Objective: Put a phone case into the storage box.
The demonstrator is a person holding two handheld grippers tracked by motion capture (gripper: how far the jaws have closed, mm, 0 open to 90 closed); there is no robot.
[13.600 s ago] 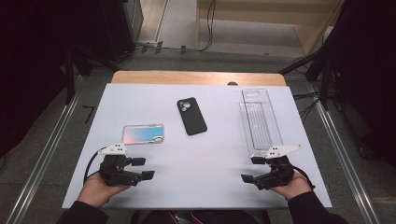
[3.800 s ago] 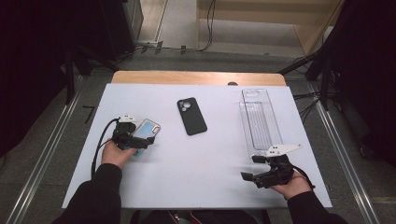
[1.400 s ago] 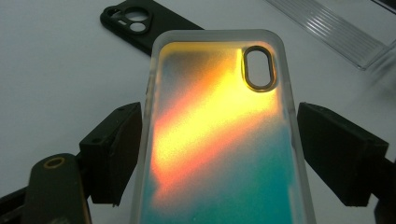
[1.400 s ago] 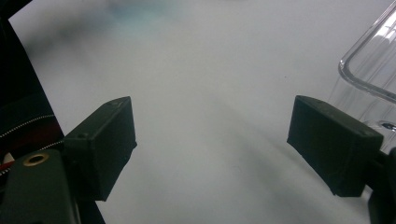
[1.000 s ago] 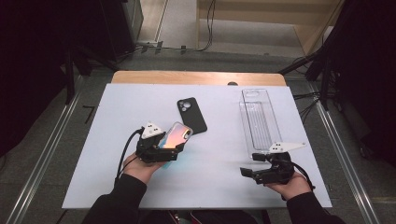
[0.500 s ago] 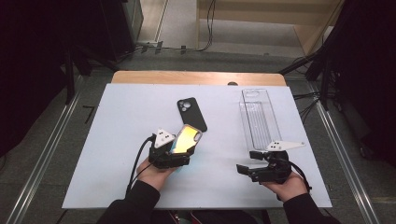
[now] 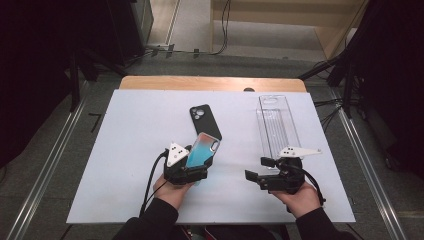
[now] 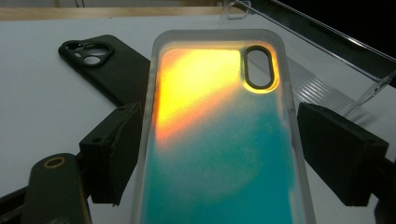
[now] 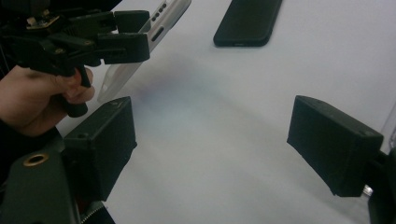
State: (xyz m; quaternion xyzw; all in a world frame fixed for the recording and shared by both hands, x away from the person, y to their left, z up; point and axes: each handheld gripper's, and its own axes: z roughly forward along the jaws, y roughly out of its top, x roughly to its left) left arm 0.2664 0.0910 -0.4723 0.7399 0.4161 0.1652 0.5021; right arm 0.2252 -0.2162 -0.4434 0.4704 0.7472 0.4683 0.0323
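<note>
Relocated since the earliest frame: iridescent phone case [image 7: 202, 150], formerly flat at the table's left-centre, now lifted and carried to the middle, clamped across its width by the left gripper [image 7: 196, 167], whose hand has travelled with it from the near-left edge. Item 1, iridescent phone case: clear-rimmed, orange grading to teal, oval camera cutout at its far end [image 8: 219, 135]; raised off the white table [image 7: 130, 150], tilted, its far tip just beside or over the near end of the black phone case [image 7: 205, 121]; whether the two touch cannot be told. Long axis runs away from the person and slightly rightward, in line with the left gripper's own jaws. Item 2, left gripper: both pads pressed on the case's long edges, grasping it near the lower half. Item 3, right gripper [image 7: 257, 172]: jaws spread wide with nothing between them, hovering above bare table at the near right, pointed leftward toward the held case. Item 4, clear plastic tray [image 7: 278, 125]: long, narrow, lying lengthwise on the right, just beyond the right gripper. Governing relation: held case lies left of the right gripper, near but apart, its free far end presented crosswise to those empty jaws; judged likely a handover or a placing toward the tray.
</note>
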